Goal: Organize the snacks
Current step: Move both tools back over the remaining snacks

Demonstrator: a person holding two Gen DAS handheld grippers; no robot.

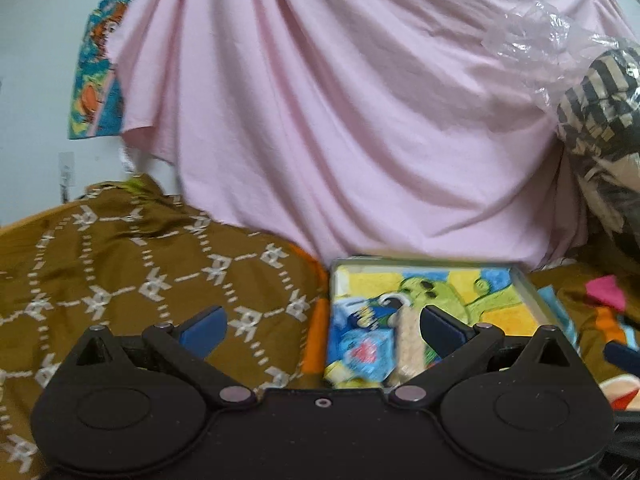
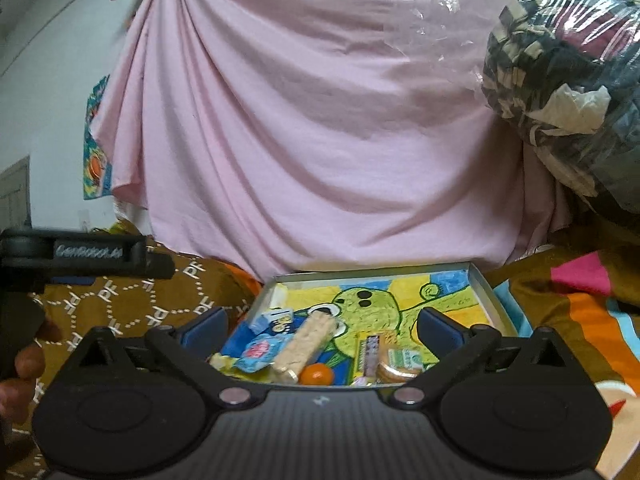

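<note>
Both the left gripper (image 1: 322, 326) and right gripper (image 2: 322, 326) hold their jaws spread, empty. "GenRobot.ai" reads at nine o'clock; "PF" repeats across the brown cloth (image 2: 160, 304). Snacks lie in the tray (image 2: 482, 284).

Pink draped sheet (image 2: 320, 120), brown patterned cloth (image 1: 120, 272), plastic-wrapped bundle (image 2: 568, 72)

"GenRobot.ai" on left gripper (image 2: 86, 270); "PF" on brown cloth (image 2: 160, 304)

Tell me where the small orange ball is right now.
In the right wrist view, the orange ball lies at the tray's near edge, just right of the long beige wafer pack.
</note>
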